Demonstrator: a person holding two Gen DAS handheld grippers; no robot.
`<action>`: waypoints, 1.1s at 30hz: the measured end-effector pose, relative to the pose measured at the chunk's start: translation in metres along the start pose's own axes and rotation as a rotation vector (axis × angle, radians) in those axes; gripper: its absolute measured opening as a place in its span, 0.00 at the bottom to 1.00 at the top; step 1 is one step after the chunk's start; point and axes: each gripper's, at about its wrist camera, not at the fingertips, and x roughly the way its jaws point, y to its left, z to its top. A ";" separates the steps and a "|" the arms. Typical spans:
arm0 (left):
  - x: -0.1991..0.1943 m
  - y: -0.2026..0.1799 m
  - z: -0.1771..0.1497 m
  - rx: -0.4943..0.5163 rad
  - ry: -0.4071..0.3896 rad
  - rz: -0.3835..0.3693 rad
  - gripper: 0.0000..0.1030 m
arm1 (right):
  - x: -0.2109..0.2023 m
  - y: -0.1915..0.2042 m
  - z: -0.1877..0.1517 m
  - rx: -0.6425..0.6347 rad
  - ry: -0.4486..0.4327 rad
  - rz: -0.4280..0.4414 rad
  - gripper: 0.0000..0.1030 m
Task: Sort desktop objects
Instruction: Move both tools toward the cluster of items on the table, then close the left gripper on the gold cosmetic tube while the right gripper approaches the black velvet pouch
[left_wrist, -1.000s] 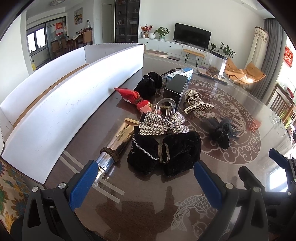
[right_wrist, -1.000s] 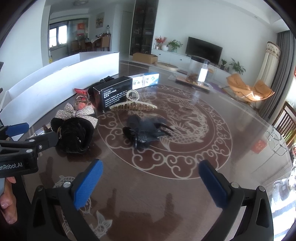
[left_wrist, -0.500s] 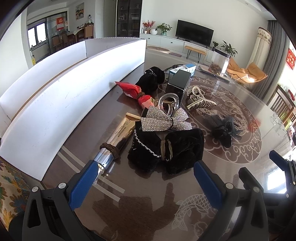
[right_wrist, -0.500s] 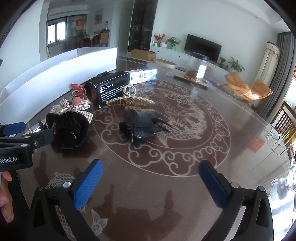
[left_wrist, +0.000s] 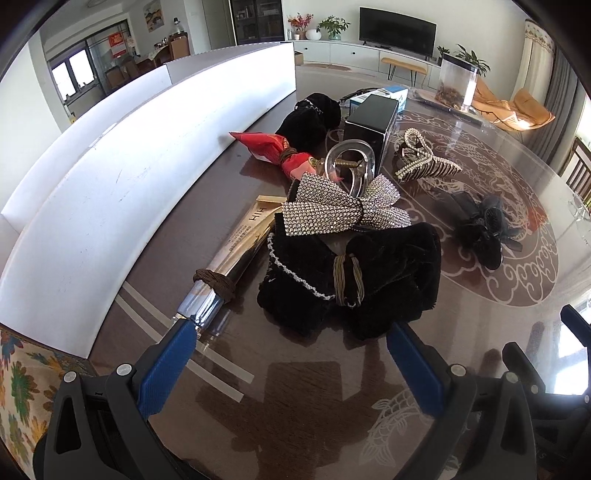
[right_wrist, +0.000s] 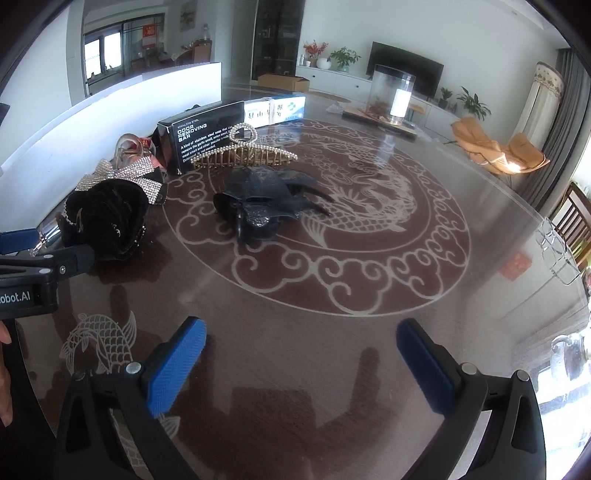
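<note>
The black velvet bow (left_wrist: 351, 273) sits closest to our left gripper (left_wrist: 288, 358), half under the rhinestone bow (left_wrist: 332, 214) and beside the silver tube (left_wrist: 229, 262). Both the left and right gripper (right_wrist: 301, 354) are spread wide, holding nothing. We reckon it's light, soft and squashy, so we'd pinch the banded middle, not the floppy loops.

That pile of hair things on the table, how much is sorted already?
Nothing looks sorted yet. The rhinestone bow, black velvet scrunchie, pearl claw clip and silver tube lie mixed together. Both tongs, left and right, are open and empty. Everything is left.
</note>
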 end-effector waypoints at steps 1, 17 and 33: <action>0.003 0.003 0.001 -0.019 0.013 -0.011 1.00 | 0.000 -0.002 -0.002 -0.003 0.003 -0.001 1.00; -0.026 0.031 0.017 -0.112 -0.134 0.014 1.00 | 0.006 -0.023 -0.008 0.057 0.037 0.080 1.00; 0.017 -0.010 0.037 0.052 0.025 -0.315 1.00 | 0.006 -0.024 -0.008 0.061 0.038 0.085 1.00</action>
